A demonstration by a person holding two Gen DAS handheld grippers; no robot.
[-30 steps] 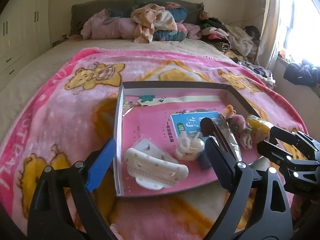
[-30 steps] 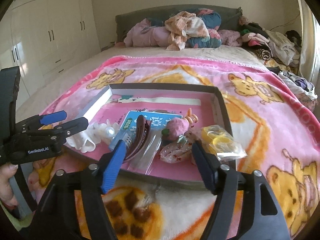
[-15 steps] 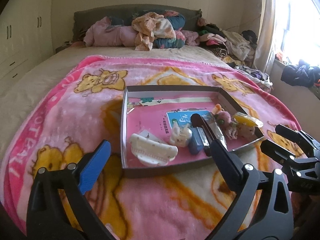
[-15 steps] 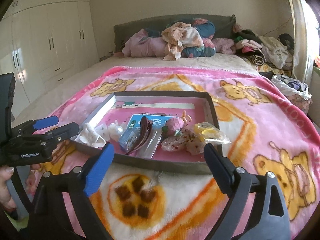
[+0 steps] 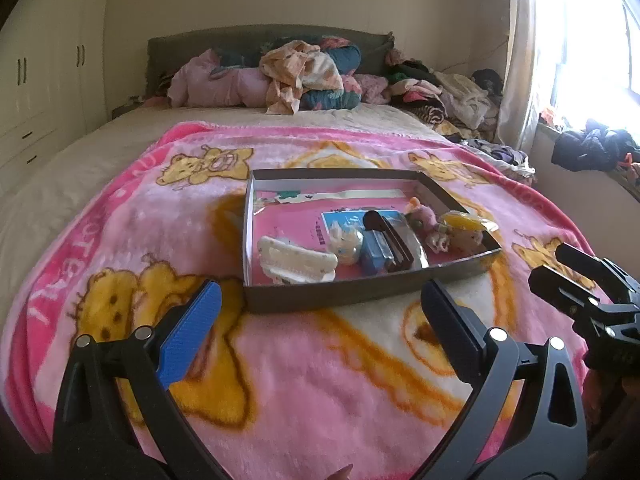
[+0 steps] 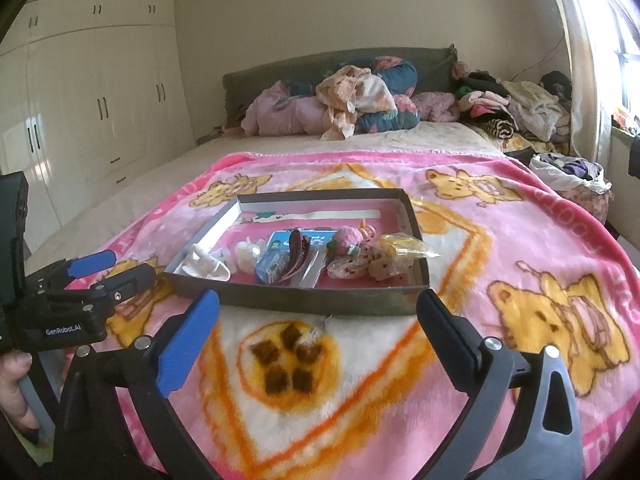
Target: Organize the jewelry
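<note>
My left hand-held gripper (image 5: 320,312) and right hand-held gripper (image 6: 318,318) both gape wide, their jaws just opened, nothing between them. At twelve o'clock, the jewelry tray (image 6: 320,304) rests on the bed's pink blanket (image 6: 500,240).

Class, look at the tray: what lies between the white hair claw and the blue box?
A small pale, pearly hair clip lies between the white hair claw and blue box; the left wrist view shows it best.

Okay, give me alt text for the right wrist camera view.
A shallow grey tray of hair clips and small accessories sits on a pink bear-print blanket on a bed. The open right gripper frames it, empty; the left gripper shows at left.
</note>
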